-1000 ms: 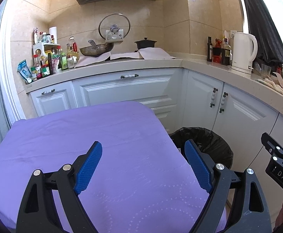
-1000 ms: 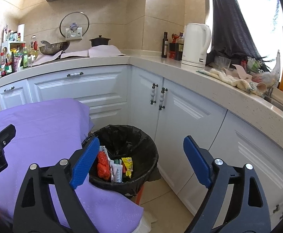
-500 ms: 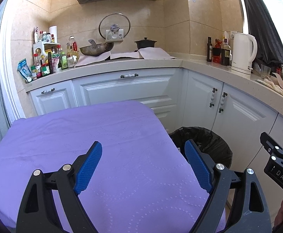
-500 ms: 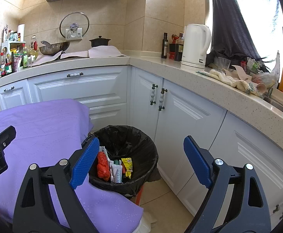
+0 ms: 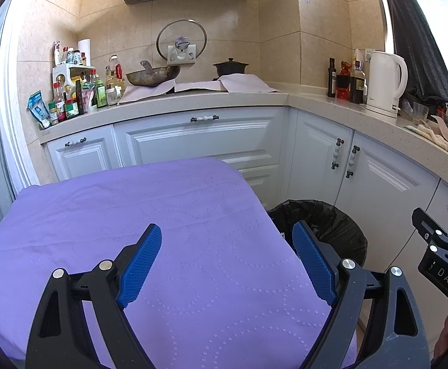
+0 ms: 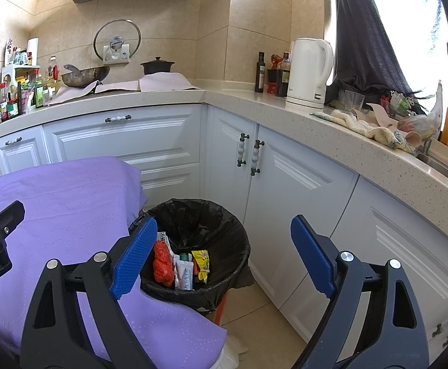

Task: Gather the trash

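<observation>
While both claws are held wide and empty | no trash is seen on the purple worktop (image 5: pixel 107 215) under the left claw (image 5: pixel 227 261) | the bin (image 6: pixel 224 230) beneath the right claw (image 6: pixel 220 255) already holds wrappers (image 6: pixel 184 267) | a final scan is advised.

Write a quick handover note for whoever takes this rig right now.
Left tool: open, empty, above the purple tablecloth.
Right tool: open, empty, over the floor beside the bin.
Bin stands on the floor at the table's corner; wrappers already lie inside.
Done: no trash shows on the tablecloth.
Left: nothing obvious on the table; the cluttered counter by the sink may need a check.
</observation>
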Demonstrator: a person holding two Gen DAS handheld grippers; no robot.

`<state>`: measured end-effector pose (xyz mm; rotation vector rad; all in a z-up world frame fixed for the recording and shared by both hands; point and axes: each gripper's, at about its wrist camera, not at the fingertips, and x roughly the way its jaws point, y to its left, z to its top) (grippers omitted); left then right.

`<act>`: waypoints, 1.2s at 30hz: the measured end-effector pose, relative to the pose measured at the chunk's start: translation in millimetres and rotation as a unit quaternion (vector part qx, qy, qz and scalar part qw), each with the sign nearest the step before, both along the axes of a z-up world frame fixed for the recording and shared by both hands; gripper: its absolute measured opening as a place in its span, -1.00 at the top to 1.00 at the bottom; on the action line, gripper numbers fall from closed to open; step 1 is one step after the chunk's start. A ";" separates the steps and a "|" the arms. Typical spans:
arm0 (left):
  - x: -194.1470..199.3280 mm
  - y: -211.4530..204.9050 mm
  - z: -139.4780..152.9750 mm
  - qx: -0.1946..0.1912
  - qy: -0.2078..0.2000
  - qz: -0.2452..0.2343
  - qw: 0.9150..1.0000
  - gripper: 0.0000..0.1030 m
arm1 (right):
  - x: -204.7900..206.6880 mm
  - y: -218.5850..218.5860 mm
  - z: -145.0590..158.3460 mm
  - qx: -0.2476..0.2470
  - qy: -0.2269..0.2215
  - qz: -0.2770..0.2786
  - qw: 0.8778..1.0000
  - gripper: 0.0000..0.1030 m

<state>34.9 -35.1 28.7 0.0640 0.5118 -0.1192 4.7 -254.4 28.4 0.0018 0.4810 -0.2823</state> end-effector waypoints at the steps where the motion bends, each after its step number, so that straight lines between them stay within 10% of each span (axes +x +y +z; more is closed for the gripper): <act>1: 0.4 0.2 -0.4 0.000 0.000 0.000 1.000 -0.64 | -0.1 -0.2 0.0 0.000 0.000 0.000 1.000 -0.68; 36: 1.8 -1.0 -1.5 -0.002 -0.001 0.000 1.000 -0.64 | -0.3 -1.3 0.0 0.000 0.001 0.000 1.000 -0.68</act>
